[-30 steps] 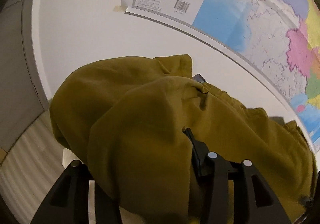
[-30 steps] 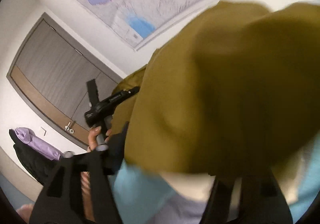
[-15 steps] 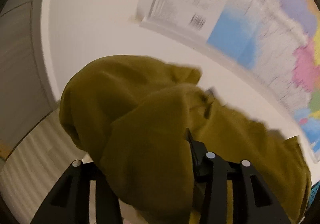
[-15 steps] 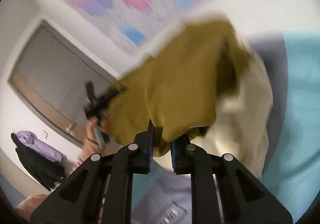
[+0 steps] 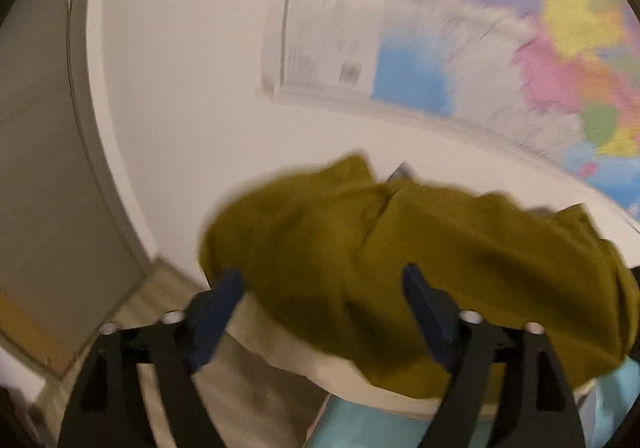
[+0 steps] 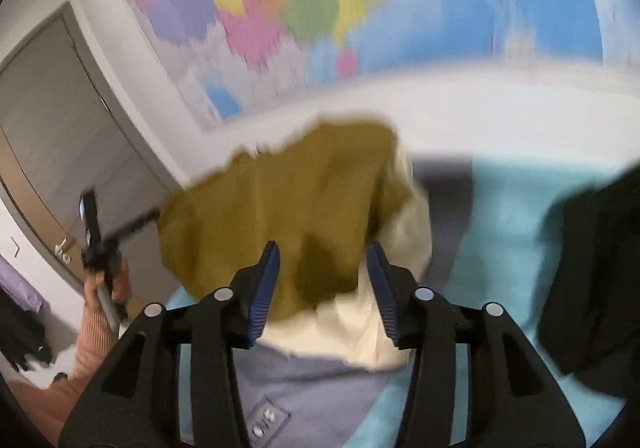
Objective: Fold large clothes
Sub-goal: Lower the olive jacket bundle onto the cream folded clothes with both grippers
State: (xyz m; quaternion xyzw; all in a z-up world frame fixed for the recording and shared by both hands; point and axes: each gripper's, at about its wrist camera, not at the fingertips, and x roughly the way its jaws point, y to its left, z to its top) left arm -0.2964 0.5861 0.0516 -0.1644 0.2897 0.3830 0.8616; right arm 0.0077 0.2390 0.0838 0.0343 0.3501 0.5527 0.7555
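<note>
An olive-green garment lies bunched on top of a cream garment on a light blue surface. It also shows in the right wrist view. My left gripper is open, its jaws spread just in front of the olive cloth. My right gripper is open, its blue-padded jaws apart just short of the olive cloth and holding nothing. The cream garment sticks out under the olive one. Both views are blurred by motion.
A coloured wall map hangs behind the pile. A grey-lilac garment lies on the light blue surface. A dark garment lies at the right. A grey door stands at the left, by the person's hand on the other gripper.
Both grippers have let go of the olive garment and opened. The garment has dropped from in front of the cameras onto the cream garment. Both grippers have drawn back from it.
</note>
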